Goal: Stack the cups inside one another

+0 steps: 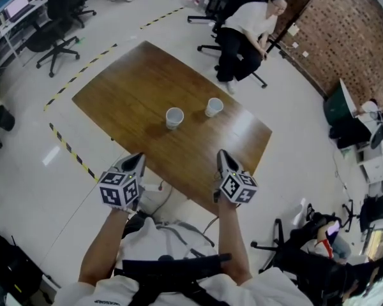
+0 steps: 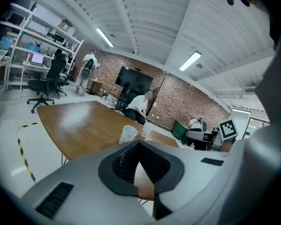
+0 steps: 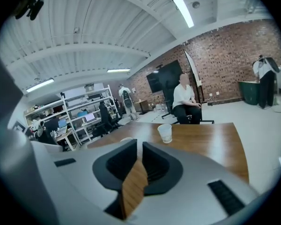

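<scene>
While held near the counter (image 1: 127, 88), yet to stack left cup (image 1: 174, 117) and right cup (image 1: 214, 107); left hand-held gripper (image 1: 140, 156) closed on nothing, right hand-held gripper (image 1: 221, 153) a little apart, empty.

Left tongs (image 1: 140, 156) tips together; right tongs (image 1: 221, 153) narrowly apart; both side by side, pointing forward-down.

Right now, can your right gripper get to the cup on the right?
Probably yes. The right gripper hangs empty at the near edge of the table, and only bare wood lies between it and the right cup; the other cup stands aside.
</scene>
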